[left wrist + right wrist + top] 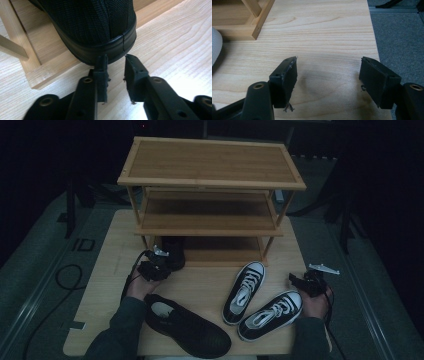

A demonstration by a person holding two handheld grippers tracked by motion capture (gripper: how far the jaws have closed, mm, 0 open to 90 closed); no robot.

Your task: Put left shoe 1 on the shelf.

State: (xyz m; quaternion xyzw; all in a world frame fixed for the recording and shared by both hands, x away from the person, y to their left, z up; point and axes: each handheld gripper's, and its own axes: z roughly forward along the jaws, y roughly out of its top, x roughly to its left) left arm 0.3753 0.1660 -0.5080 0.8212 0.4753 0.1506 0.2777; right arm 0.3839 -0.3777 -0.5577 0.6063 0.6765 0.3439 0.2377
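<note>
High view is badly underexposed on my end: room beyond the table (200, 290) goes to near black, the rack (210, 165) reads dull amber, mild grain, edges of frame lost in dark. No hard shadows there, light is too flat and weak. Both gripper views are far brighter. Left gripper view blows out to white glare on the wood at lower right; the black shoe (95, 25) keeps weave detail, near jaw bases go soft. Right gripper view is evenly lit and sharp, with soft dark shadow patches on the wood between my jaws.
</note>
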